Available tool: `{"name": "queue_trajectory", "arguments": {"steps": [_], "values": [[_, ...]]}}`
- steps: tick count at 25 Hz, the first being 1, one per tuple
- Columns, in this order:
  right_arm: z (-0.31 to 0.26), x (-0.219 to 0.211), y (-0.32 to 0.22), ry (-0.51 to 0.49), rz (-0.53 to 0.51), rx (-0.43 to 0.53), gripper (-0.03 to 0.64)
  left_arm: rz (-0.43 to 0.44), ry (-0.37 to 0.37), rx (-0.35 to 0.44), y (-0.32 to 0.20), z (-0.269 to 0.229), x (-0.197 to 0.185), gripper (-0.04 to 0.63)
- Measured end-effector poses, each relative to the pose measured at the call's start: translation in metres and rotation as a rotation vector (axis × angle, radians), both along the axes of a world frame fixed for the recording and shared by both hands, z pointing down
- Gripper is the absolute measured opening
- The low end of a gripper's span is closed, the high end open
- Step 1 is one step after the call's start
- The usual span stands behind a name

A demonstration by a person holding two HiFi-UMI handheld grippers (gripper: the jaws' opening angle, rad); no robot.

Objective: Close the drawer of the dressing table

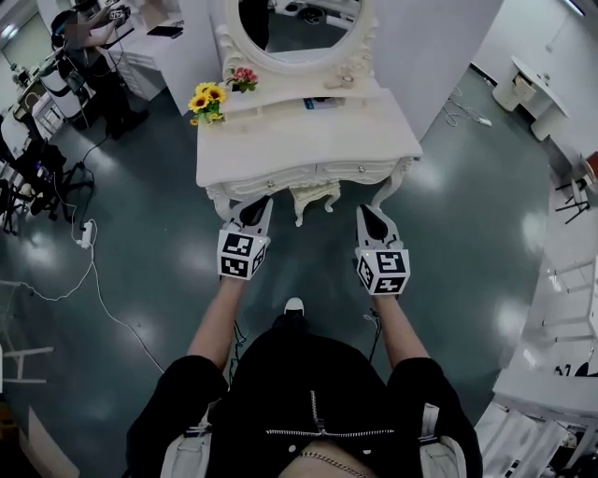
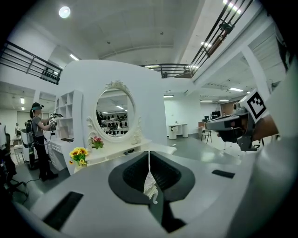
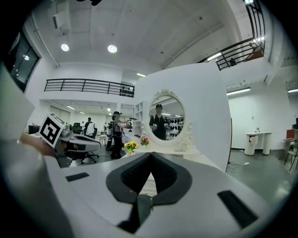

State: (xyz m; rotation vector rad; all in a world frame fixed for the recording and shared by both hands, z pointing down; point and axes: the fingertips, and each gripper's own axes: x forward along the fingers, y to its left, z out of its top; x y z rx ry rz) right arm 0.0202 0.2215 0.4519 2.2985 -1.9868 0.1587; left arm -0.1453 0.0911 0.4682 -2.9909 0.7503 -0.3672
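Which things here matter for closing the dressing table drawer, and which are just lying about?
For the job:
dressing table; drawer fronts under its top; left hand-held gripper and right hand-held gripper, both shut and empty.

Lying about:
yellow flowers; pink flowers; oval mirror; power strip on the floor.
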Motion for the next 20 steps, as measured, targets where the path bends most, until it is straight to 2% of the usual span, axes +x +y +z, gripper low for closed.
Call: {"name": "queue_trajectory", "arguments": {"steps": [7,13,20], "values": [[-0.008,0.02,-0.07,0.005,0.011,0.007,0.006,0.022,-0.006,0.01,-0.072,-0.006,0.024,0.025],[-0.007,0.036,-0.113,0.005,0.005,0.007,0.006,0.025,-0.011,0.001,-0.11,-0.001,0.04,0.026],[0.003,0.057,-0.17,-0.007,-0.038,-0.002,0.006,-0.017,-0.025,-0.017,-0.156,0.01,0.055,0.026]]}}
